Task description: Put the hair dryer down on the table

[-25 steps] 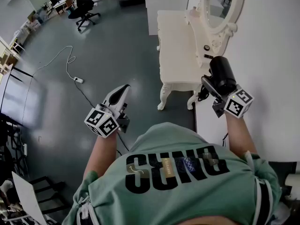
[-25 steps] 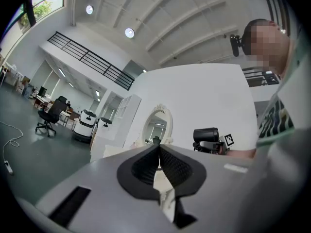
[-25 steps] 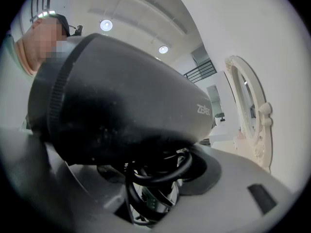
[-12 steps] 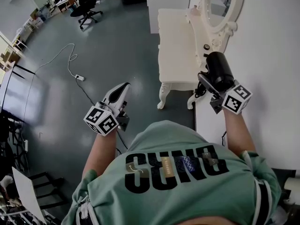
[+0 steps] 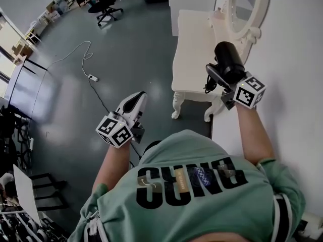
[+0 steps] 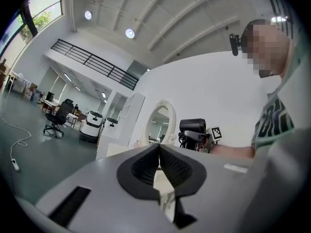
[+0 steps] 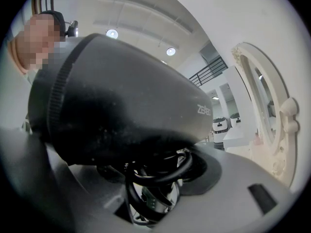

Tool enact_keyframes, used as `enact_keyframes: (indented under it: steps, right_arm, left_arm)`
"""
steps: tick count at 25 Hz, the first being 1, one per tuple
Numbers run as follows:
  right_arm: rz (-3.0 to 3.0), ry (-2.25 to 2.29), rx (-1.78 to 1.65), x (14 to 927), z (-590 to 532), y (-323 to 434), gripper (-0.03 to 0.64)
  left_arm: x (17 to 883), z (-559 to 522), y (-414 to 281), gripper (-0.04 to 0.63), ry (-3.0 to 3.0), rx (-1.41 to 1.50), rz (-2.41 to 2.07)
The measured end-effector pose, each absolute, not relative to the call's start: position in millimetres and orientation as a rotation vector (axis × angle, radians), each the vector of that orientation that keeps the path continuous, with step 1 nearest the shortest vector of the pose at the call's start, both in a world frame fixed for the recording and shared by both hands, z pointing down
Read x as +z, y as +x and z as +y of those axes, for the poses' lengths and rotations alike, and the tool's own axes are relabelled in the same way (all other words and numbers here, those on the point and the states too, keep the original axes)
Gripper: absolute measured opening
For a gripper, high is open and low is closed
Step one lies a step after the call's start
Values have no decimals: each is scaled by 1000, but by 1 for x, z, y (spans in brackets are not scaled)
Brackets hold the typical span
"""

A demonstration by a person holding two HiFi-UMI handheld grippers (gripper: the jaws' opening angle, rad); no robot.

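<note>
1. Floor (image 5: 126, 49): grey-green, smooth, with a sheen. A white cable (image 5: 81, 59) snakes over it to a power strip (image 5: 93, 77).
2. Black chair (image 5: 107, 4) on castors stands far back, near desks at the room's edge.
3. White table (image 5: 194, 49) stands against the white wall (image 5: 298, 59). Its top is pale and its near legs are carved. An oval mirror (image 5: 242, 9) in a white frame rises from its wall side.
4. Right gripper (image 5: 218, 80): jaws clamped on the handle of the black dryer (image 5: 229, 64), with its cord looped between them. The dryer is in the air over the table's near end, just beside the mirror's base, not set down.
5. Left gripper (image 5: 139, 97): jaws closed together, nothing between them. It is held over the floor, well apart from the table.
6. Left gripper view: high ceiling with round lights and a railed balcony.
</note>
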State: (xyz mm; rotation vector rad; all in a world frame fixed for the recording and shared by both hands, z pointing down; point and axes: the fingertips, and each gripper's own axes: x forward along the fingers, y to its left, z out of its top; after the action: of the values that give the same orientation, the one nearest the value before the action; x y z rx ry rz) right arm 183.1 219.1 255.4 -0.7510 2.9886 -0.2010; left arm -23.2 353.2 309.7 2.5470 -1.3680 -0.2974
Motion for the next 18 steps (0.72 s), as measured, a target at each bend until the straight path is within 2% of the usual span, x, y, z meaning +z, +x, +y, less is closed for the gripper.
enact_keyframes:
  steps: [7, 18]
  right_arm:
    - [3003, -764, -254, 285, 166, 182, 250]
    - [2939, -979, -313, 312, -6, 130, 250]
  left_arm:
    - [333, 292, -29, 12, 2524, -293, -1332]
    - [350, 58, -90, 12, 2631, -233, -1056]
